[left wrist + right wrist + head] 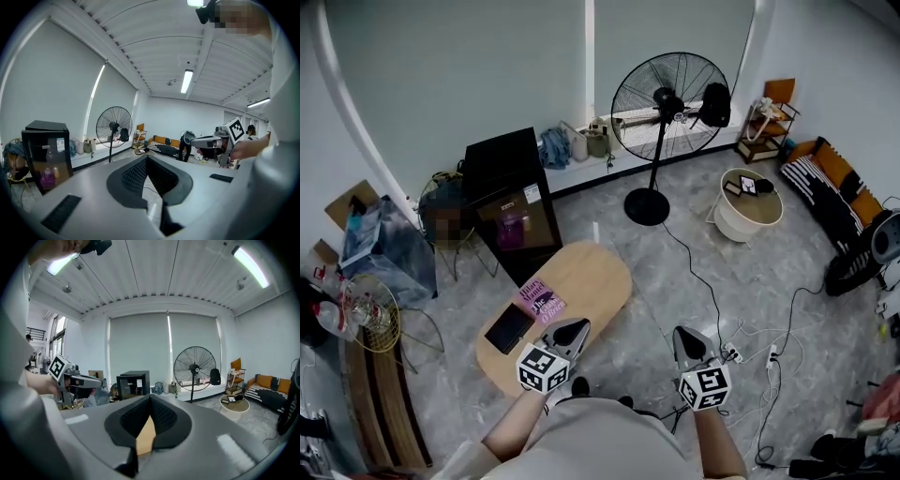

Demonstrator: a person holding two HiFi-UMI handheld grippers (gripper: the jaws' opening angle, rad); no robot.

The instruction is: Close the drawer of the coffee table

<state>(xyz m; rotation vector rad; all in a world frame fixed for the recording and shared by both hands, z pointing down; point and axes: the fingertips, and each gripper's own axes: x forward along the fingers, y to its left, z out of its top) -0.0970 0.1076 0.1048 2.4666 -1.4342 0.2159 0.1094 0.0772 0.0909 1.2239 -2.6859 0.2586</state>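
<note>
The oval wooden coffee table stands on the floor just ahead of me, with a purple book and a black tablet on its top. No drawer shows in any view. My left gripper hovers over the table's near end, jaws shut and empty. My right gripper hangs over the bare floor to the right of the table, also shut with nothing in it. A sliver of the wooden top shows behind the right jaws. Both grippers point nearly level into the room.
Beyond the table stand a black glass-door cabinet and a tall pedestal fan. A round white side table and a striped sofa are at the right. Cables and a power strip trail on the floor. Boxes and clutter fill the left.
</note>
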